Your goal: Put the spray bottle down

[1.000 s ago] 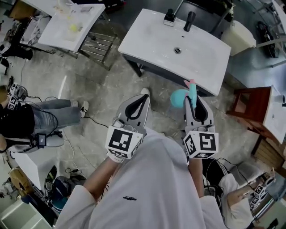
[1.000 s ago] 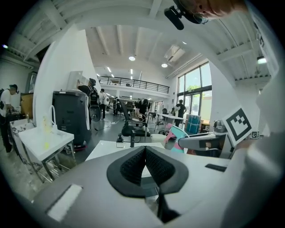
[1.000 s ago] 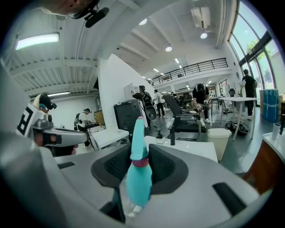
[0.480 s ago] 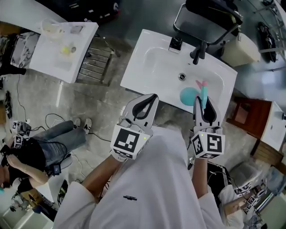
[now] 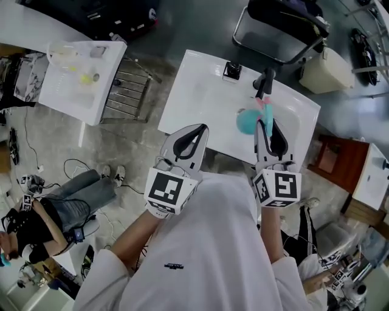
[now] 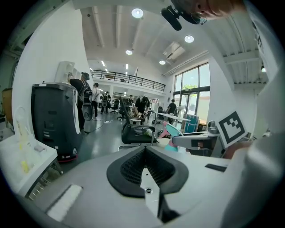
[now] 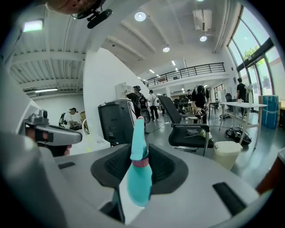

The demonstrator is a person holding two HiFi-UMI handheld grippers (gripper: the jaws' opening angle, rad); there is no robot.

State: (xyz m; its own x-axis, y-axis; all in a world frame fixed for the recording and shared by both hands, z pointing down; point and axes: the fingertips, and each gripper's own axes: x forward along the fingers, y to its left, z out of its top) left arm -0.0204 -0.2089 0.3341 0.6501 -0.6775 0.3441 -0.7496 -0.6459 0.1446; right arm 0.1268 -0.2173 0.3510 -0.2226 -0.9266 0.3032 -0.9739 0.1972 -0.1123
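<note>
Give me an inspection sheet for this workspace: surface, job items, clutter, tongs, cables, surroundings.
Surface: white washbasin, bowl bare.
Job's things: teal spray bottle, held, not yet set down.
Clutter: black faucet, small black fitting on the rim.
Tongs: left tongs shut, empty; right tongs shut on the spray bottle.
Cables: black cable loose on the floor.
Surroundings: second basin, office chair, seated person.

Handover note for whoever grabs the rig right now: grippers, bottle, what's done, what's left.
Left gripper: shut, empty, seen over the near edge of the white sink.
Right gripper: shut on the teal spray bottle, held over the basin beside the faucet.
Done: bottle gripped, not yet set down.
Left: lower it, probably onto the sink, then open the jaws and back away.
</note>
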